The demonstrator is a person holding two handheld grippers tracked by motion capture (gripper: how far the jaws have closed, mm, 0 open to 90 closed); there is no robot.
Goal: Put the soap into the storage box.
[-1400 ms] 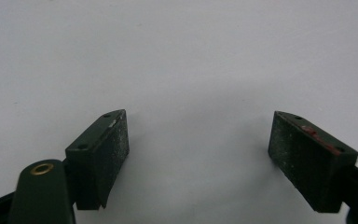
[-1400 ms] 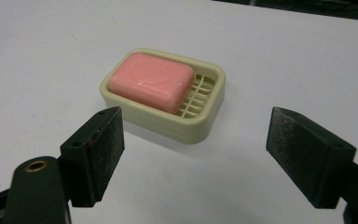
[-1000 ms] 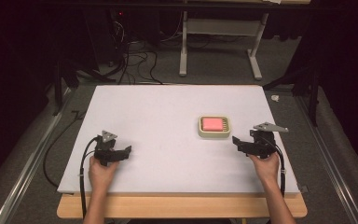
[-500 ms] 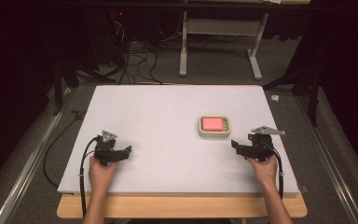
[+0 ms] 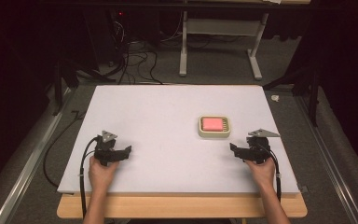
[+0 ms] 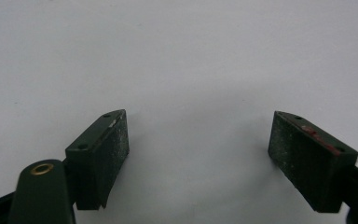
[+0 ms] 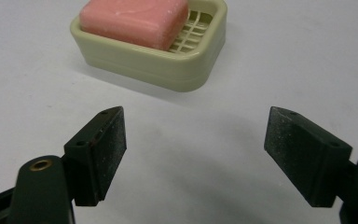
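Pink soap (image 5: 213, 123) is lying in a cream slatted soap dish (image 5: 214, 135), which is standing on the white counter (image 5: 168, 107), right of centre and toward the person's side. In the right gripper view the bar (image 7: 134, 19) is occupying the left part of the dish (image 7: 168, 70), leaving the grid bare at the right.

Over the last second the right gripper (image 5: 235, 150) is shifting inward and slightly toward the person, so that it is now sitting near the dish, just below and to the right of it, apart from it. Its jaws are spread wide with nothing between them, and the dish is lying ahead of them. This is reading as the start of an approach to the soap or its dish; no contact is made yet.

The left gripper (image 5: 126, 151) is staying put, well apart from the dish, its jaws likewise spread and empty above bare counter.
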